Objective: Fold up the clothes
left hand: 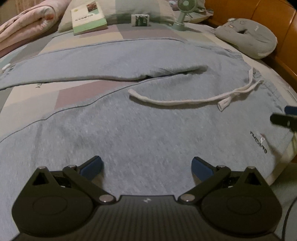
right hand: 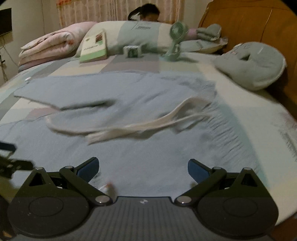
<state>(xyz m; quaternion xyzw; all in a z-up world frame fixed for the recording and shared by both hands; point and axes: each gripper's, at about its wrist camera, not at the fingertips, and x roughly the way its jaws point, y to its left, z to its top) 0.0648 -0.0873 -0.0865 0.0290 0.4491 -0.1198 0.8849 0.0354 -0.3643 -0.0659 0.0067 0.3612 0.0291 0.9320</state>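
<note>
Light blue-grey sweatpants (left hand: pixel 130 120) lie flat across the bed, legs running to the left, waistband to the right. A white drawstring (left hand: pixel 178 102) lies loose over the fabric. In the left wrist view my left gripper (left hand: pixel 146 166) hovers open over the near leg, nothing between its blue pads. The right gripper's tip (left hand: pixel 284 118) shows at the right edge near the waistband. In the right wrist view the sweatpants (right hand: pixel 148 152) fill the middle, the drawstring (right hand: pixel 130 128) is blurred, and my right gripper (right hand: pixel 143 167) is open above the waist area. The left gripper (right hand: pixel 11 163) shows at the left edge.
A book (left hand: pixel 88 17), a small box (left hand: pixel 140 20) and a green desk fan (left hand: pixel 182 11) stand at the far side by the pillows. A folded pink quilt (left hand: pixel 24 24) lies far left. A grey cushion (left hand: pixel 246 37) rests by the wooden headboard (left hand: pixel 259 11). A person's head (right hand: pixel 148 12) shows behind the pillows.
</note>
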